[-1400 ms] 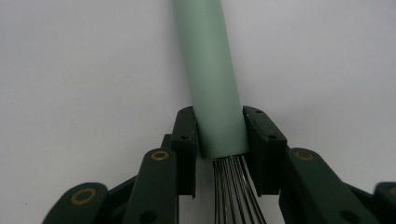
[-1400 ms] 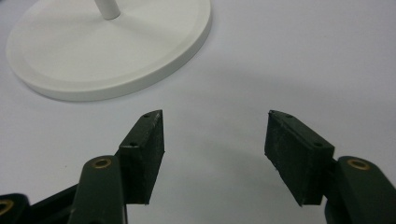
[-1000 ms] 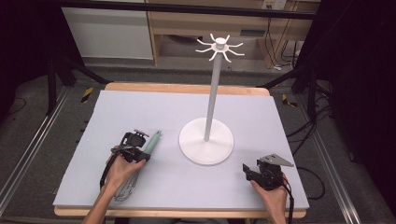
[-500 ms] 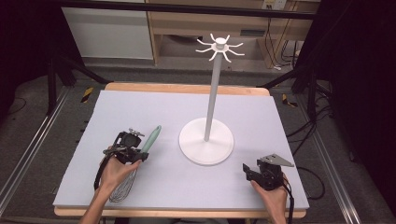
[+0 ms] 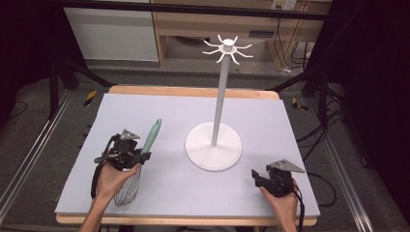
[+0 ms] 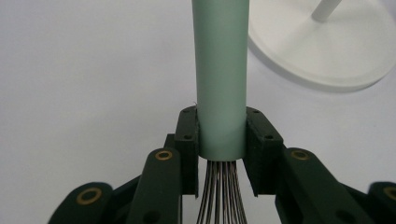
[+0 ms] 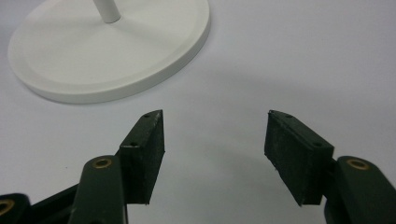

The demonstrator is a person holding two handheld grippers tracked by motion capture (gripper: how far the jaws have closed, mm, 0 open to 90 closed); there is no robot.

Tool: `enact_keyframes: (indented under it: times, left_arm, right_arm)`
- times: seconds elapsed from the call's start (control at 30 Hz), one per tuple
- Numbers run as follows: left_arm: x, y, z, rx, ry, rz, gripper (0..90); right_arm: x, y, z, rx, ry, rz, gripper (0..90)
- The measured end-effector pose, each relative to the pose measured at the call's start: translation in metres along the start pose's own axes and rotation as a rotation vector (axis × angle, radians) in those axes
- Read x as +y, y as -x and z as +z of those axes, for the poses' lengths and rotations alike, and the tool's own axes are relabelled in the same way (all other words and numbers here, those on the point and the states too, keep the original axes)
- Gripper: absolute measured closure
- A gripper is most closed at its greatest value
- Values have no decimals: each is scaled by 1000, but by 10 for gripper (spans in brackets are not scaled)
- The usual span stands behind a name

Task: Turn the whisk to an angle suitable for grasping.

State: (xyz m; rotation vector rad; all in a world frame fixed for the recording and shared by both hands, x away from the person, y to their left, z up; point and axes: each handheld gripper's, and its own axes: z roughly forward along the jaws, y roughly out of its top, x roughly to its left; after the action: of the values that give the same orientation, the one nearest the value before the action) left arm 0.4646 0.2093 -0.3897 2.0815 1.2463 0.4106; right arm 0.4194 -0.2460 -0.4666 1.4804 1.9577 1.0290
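The left claw (image 5: 140, 157), clamped on the whisk (image 6: 220, 79), had raised its handle off the desk (image 5: 169, 116); the right claw (image 7: 212, 154) stood apart, empty.

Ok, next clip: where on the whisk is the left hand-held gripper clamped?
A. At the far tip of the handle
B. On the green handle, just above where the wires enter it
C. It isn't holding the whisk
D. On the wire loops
B: in the left gripper view the left hand-held gripper presses both pads against the whisk at the handle's lower end, with the wires emerging right below.
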Motion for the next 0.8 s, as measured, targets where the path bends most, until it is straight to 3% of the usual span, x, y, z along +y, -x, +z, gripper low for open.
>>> enact_keyframes:
  times: [0.03, 0.13, 0.33, 0.57, 0.8]
  left_arm:
    - [0, 0, 0, 0, 0, 0, 687]
    - [0, 1, -10, -3, 68, 4, 688]
    - [0, 2, -22, -11, 152, 0, 687]
    - [0, 3, -30, -27, 214, 5, 687]
    - [0, 4, -43, -36, 337, 7, 687]
  right_arm:
    - [0, 0, 0, 0, 0, 0, 383]
    - [0, 0, 0, 0, 3, 1, 382]
    - [0, 0, 0, 0, 5, 1, 383]
    - [0, 0, 0, -3, 9, 3, 383]
    - [0, 1, -1, -7, 21, 10, 377]
